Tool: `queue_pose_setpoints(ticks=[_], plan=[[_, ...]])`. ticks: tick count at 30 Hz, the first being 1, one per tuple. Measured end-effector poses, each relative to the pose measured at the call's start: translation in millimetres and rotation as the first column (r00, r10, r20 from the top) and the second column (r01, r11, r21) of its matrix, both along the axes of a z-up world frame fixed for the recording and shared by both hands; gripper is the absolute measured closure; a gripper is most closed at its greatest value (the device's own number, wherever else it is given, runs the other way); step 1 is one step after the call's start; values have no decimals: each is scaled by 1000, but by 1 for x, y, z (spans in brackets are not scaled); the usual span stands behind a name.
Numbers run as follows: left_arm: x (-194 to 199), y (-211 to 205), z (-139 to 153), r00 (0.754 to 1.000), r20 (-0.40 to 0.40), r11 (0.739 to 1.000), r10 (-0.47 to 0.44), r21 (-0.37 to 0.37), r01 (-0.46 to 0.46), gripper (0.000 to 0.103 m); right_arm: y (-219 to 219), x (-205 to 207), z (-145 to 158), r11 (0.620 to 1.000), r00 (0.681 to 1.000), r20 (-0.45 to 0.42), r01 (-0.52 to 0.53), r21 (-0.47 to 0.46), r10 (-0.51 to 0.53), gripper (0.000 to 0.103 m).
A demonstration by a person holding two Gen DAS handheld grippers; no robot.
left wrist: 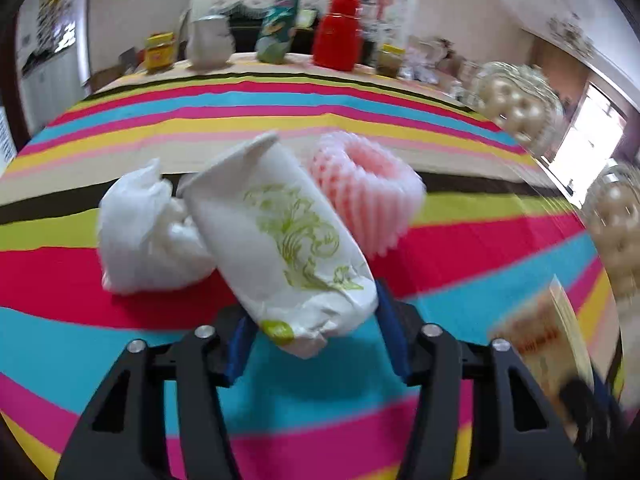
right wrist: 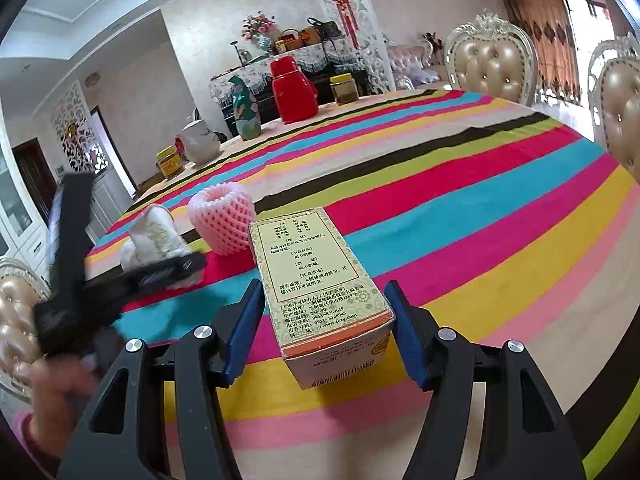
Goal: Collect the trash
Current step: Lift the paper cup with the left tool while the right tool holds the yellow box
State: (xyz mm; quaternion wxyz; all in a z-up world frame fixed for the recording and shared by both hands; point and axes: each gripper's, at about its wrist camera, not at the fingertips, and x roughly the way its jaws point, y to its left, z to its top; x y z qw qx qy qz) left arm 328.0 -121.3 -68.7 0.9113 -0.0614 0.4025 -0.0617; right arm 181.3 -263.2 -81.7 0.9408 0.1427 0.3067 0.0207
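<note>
My left gripper point(left wrist: 312, 324) is shut on a white paper cup point(left wrist: 280, 240) with a green print, held tilted above the striped tablecloth point(left wrist: 120, 128). Behind it lie a crumpled white tissue point(left wrist: 140, 236) and a pink foam fruit net point(left wrist: 368, 188). My right gripper point(right wrist: 324, 328) is shut on a beige medicine box point(right wrist: 316, 276), held just above the cloth. In the right wrist view the left gripper point(right wrist: 176, 268) shows at the left with the cup point(right wrist: 156, 236), in front of the tissue point(right wrist: 128, 256) and beside the foam net point(right wrist: 222, 222). The box shows blurred in the left view point(left wrist: 544, 344).
At the table's far edge stand a red thermos point(right wrist: 292, 88), a teal vase point(right wrist: 245, 108), a white pitcher point(right wrist: 198, 142) and two yellow-lidded jars point(right wrist: 170, 162) point(right wrist: 344, 88). Padded chairs point(right wrist: 492, 60) stand at the right side.
</note>
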Motion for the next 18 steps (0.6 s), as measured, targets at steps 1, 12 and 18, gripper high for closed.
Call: queue_pose_setpoints(ticks=[1, 12, 18], plan=[[-8, 3, 0, 1000, -3, 1000, -19, 0, 19, 56, 1, 0, 0, 1000, 1000, 3, -5, -6, 5, 42], [-94, 45, 7, 986, 33, 987, -162, -14, 162, 56, 5, -5, 1, 999, 999, 21, -46, 1, 46, 42], [-134, 67, 5, 962, -38, 962, -270, 17, 271, 56, 26, -30, 4, 994, 993, -29, -111, 3, 111, 42]])
